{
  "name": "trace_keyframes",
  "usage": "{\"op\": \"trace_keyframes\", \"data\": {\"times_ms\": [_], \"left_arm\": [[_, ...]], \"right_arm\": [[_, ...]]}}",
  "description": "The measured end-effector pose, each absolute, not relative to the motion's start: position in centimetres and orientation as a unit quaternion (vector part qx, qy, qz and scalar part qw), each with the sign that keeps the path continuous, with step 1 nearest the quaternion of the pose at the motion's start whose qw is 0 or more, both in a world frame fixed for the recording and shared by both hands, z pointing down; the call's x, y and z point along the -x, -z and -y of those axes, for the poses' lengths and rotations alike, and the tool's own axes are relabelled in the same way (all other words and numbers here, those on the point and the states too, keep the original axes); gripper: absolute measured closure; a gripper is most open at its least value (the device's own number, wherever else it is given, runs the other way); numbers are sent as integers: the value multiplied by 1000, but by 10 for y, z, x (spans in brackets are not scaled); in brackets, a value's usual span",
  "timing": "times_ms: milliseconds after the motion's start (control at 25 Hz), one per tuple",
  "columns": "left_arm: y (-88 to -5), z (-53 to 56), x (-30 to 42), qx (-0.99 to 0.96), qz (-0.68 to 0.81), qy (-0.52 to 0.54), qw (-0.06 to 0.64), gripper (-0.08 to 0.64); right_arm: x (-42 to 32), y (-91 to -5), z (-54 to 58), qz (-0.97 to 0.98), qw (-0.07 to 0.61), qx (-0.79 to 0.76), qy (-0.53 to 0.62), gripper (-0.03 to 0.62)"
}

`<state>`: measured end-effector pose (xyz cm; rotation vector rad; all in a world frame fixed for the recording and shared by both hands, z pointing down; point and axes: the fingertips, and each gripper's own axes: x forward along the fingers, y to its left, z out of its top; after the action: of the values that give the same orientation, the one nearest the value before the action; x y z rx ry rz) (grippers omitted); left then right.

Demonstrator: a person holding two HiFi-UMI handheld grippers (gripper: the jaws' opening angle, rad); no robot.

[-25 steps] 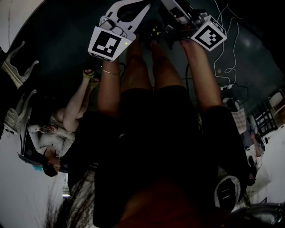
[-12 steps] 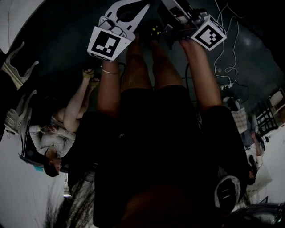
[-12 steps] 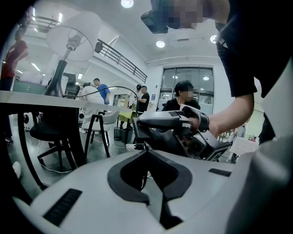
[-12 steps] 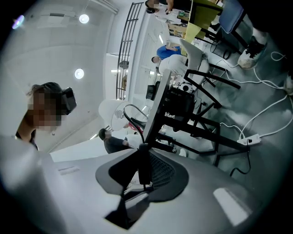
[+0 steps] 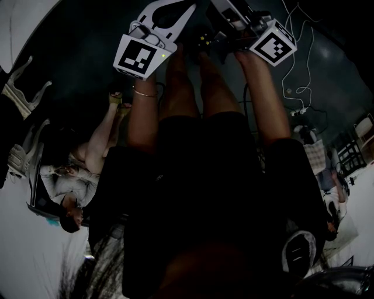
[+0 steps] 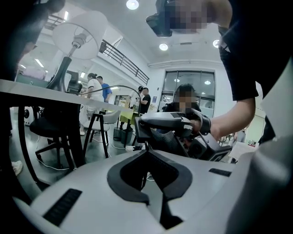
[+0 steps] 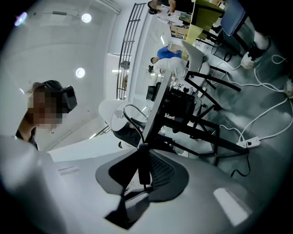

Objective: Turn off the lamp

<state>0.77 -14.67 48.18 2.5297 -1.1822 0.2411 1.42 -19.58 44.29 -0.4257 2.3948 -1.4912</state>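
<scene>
The lamp has a white shade (image 6: 80,34) on a dark stem and stands on a table (image 6: 27,89). In the right gripper view the shade (image 7: 112,114) is at the middle left. I cannot tell whether it is lit. Its thin cord (image 7: 132,114) runs down to a black inline switch (image 7: 143,164). My right gripper (image 7: 139,176) has just been closing and is shut on that switch. My left gripper (image 6: 153,183) is shut on the cord (image 6: 147,176) just below the right gripper (image 6: 158,123). Both grippers, left (image 5: 190,9) and right (image 5: 204,41), meet at the top of the dark head view.
A person (image 5: 76,175) sits on the floor at my left. Black chairs (image 6: 50,132) and table legs (image 7: 201,132) stand beside the lamp table. White cables and a power strip (image 7: 253,140) lie on the grey floor. Several people stand at the back (image 6: 98,89).
</scene>
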Motion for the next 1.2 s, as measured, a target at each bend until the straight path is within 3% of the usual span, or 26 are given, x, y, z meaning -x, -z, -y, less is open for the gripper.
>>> {"op": "trace_keyframes", "data": {"times_ms": [1200], "left_arm": [[-491,150,-6,-874,435,-48,210,545]], "right_arm": [[-24,-457,200,-843,109,208,485,526]]}}
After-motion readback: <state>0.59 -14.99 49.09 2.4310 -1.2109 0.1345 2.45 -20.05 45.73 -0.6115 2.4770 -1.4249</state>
